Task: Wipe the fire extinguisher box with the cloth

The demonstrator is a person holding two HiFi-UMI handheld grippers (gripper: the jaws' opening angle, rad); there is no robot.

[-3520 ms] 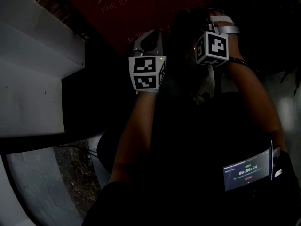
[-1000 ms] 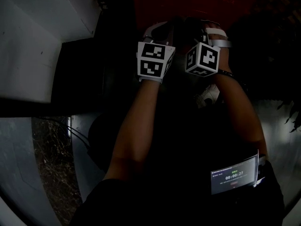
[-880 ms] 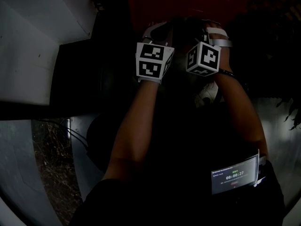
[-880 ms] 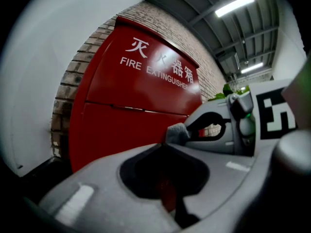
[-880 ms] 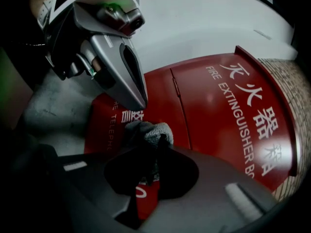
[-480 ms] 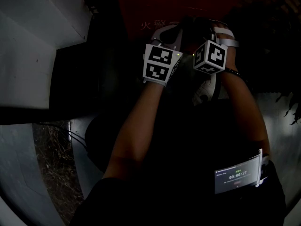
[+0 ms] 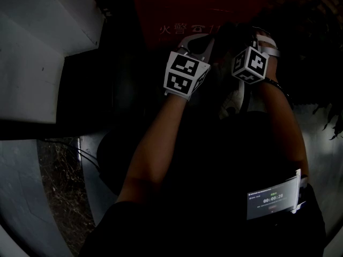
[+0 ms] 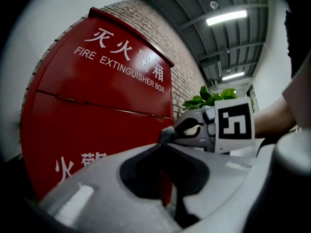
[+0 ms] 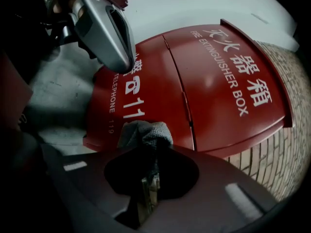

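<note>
R gripper [image 9: 148,147] is pinching a bunched grey cloth [image 9: 144,131] between its jaws, and the wad is sticking out past the tips. It is pointing at the lower front of the red fire extinguisher box [image 9: 218,81], near the white "11" digits and just beside the door seam. Contact w/ the panel isn't clear: touching or just off it.

L gripper [image 8: 163,143] is hanging just beside the R one w/ jaws pressed together and nothing between them, also facing the box front.

Both forearms [image 7: 155,143] are reaching up and fwd toward the box, w/ the marker cubes [image 7: 185,75] sitting side by side. A wrist display [image 7: 273,199] is riding on the R forearm.

The box is standing against a white wall [image 8: 43,18], w/ a brick wall [image 8: 182,67] running behind it. A green plant [image 8: 209,97] is showing past the box's edge, and strip lights [image 8: 228,17] are glowing on the ceiling.

Vs 1.0 s ago, the cubes are sitting slightly further apart and the R cube is further to the right. Head view is now catching the box's lower row of white characters, and the display's counter is reading later.
</note>
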